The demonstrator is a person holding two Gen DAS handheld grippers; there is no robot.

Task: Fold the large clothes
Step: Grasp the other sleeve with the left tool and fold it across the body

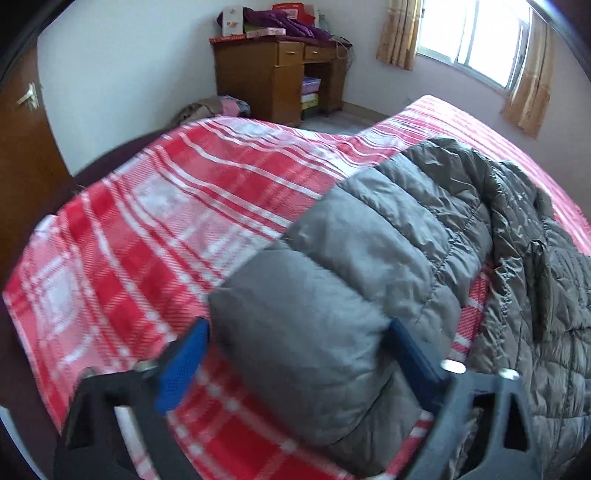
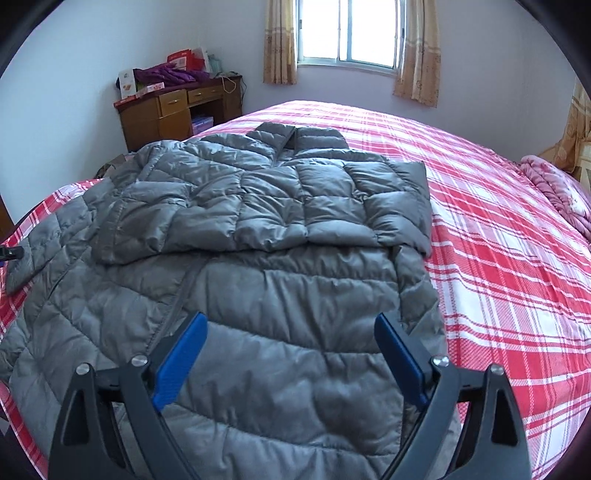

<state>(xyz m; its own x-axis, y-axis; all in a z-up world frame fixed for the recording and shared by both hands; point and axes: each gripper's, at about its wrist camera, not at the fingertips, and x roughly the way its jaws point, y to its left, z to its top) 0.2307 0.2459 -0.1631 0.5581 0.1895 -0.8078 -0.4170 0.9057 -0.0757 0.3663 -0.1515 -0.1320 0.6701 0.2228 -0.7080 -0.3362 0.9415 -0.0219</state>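
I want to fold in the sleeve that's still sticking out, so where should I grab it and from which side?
Grip the sleeve at its cuff end, coming from the bed's near edge along its length. It lies flat and straight on the bedspread, away from the jacket body, and the cuff already sits between the left gripper fingers, so closing there should lift it cleanly.

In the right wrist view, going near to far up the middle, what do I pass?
Right claw → grey puffer jacket → red plaid bedspread → window.
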